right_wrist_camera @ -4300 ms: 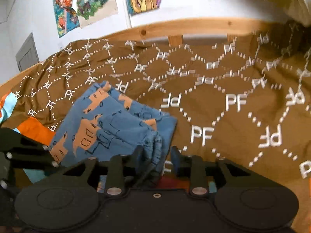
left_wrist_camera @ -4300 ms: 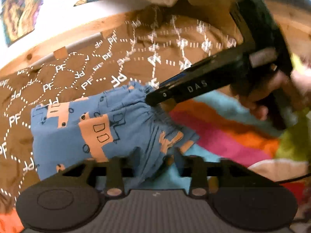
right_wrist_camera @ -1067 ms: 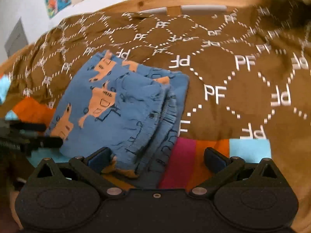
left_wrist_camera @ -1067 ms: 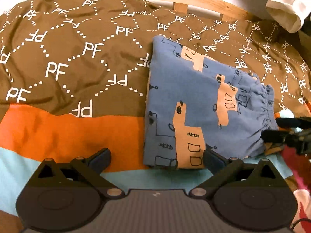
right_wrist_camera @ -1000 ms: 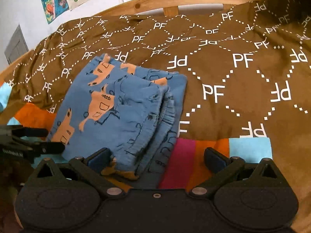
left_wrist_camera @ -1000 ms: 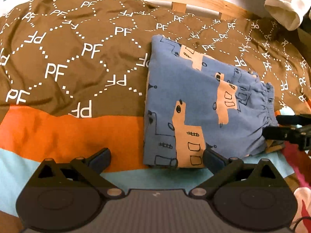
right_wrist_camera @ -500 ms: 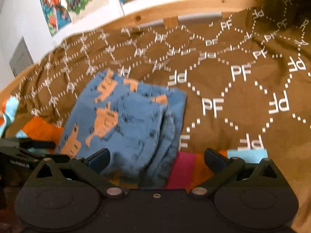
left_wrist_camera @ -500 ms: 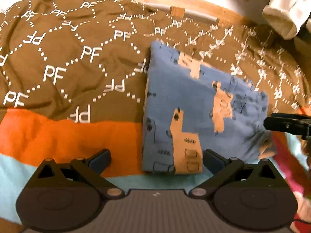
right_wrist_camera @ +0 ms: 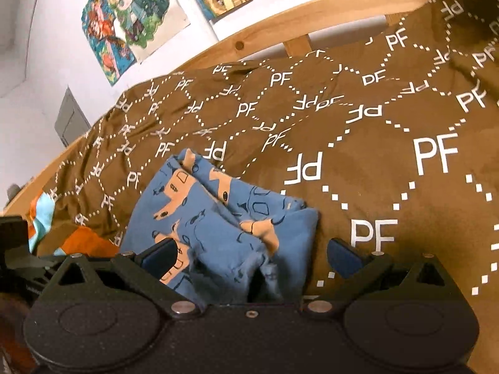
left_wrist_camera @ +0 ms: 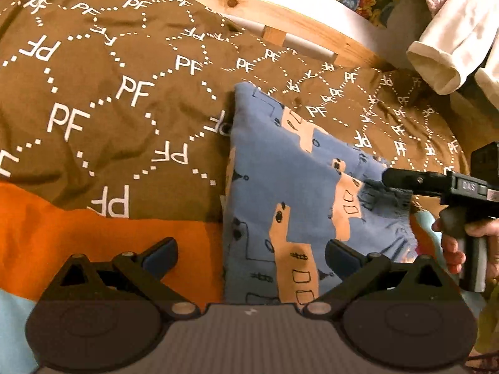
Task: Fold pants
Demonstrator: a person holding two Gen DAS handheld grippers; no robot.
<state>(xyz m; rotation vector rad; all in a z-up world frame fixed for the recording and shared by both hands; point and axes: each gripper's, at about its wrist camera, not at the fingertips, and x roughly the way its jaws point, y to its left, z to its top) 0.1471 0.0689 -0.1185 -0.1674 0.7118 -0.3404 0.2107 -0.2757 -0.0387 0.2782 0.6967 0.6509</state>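
Left gripper [left_wrist_camera: 249, 254], fingers spread wide and holding nothing, hovers at the near edge of the folded pants [left_wrist_camera: 299, 193]. Right gripper [right_wrist_camera: 249, 257], also wide open, straddles their gathered waistband (body marked "DAS"). Soft blue printed cloth lies on a brown "PF" blanket [left_wrist_camera: 103, 93]; wooden rail [right_wrist_camera: 312, 9] beyond.

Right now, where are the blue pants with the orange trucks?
The folded pants lie on the brown PF bedspread, right of centre in the left wrist view, with the open right gripper around their waistband end.
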